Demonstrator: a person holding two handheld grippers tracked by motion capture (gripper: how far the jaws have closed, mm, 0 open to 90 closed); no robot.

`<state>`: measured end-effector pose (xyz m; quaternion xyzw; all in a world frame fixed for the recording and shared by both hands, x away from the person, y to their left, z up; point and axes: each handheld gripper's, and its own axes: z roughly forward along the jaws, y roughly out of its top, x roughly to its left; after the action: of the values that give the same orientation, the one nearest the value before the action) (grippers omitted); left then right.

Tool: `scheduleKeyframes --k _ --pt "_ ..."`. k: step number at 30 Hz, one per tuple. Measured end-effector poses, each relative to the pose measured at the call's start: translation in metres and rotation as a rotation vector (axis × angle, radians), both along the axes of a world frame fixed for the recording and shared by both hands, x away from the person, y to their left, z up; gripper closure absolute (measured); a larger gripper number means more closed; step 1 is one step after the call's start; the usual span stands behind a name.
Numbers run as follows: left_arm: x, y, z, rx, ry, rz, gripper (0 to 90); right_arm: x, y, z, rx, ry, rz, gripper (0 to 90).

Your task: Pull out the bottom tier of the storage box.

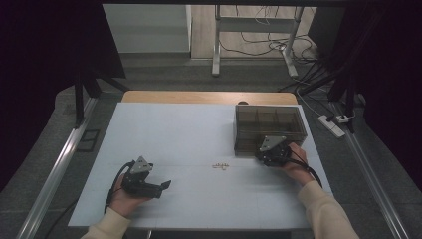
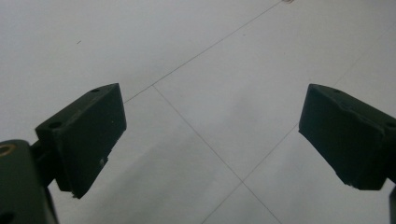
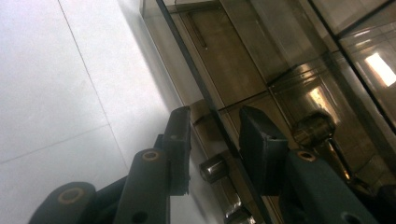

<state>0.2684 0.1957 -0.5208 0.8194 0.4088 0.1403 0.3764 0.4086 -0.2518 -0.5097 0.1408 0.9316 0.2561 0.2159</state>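
A dim room surrounds a table point(image 1: 199, 199) covered with a pale sheet marked by faint grid lines; grey floor and tangled cables lie beyond its far edge.

At the far right of the table stands a smoky, see-through box point(image 1: 269, 127), split inside into compartments. Your right gripper point(image 1: 268, 152) is at the box's near wall. In the right gripper view, the jaws straddle that wall's top edge, one jaw outside over the white sheet and the other inside the box point(image 3: 280, 60). They are partly closed, with a gap on each side of the wall, so they do not look clenched on it. Small metal fittings point(image 3: 212, 168) sit low against the wall, just beside the jaws.

Near the middle of the table, left of the right gripper and apart from it, lies a small light-coloured piece point(image 1: 220, 166), too small to make out.

Your left gripper point(image 1: 166, 184) rests low at the near left, well apart from the box, pointing toward the table's centre. Its jaws stand wide and released over the bare sheet, grasping nothing point(image 2: 212, 140).
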Motion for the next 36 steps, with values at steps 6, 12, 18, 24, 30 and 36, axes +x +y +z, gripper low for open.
scheduleKeyframes --k 6,12,18,24,30,36 --pt "0.0003 -0.0001 -0.0003 -0.001 0.001 0.000 6.9 0.0010 -0.0006 0.0002 0.006 0.009 0.003 64.2" --pt "0.0004 0.0002 -0.0004 -0.002 0.001 0.000 6.9 0.0010 -0.0016 0.0009 0.002 0.016 0.013 66.1" --pt "0.0002 0.0006 -0.0003 -0.002 0.000 0.001 6.9 0.0002 -0.0017 0.0011 0.003 0.018 0.015 66.7" --pt "0.0000 0.0008 -0.0002 -0.001 0.000 0.001 6.9 -0.0008 -0.0024 0.0015 0.002 0.024 0.024 67.6" --pt "-0.0001 0.0014 -0.0002 -0.004 0.000 0.001 6.9 -0.0010 -0.0031 0.0023 -0.001 0.033 0.029 68.0" --pt "-0.0001 0.0013 -0.0002 -0.004 0.000 0.000 6.9 -0.0014 -0.0035 0.0021 0.009 0.033 0.029 68.5"
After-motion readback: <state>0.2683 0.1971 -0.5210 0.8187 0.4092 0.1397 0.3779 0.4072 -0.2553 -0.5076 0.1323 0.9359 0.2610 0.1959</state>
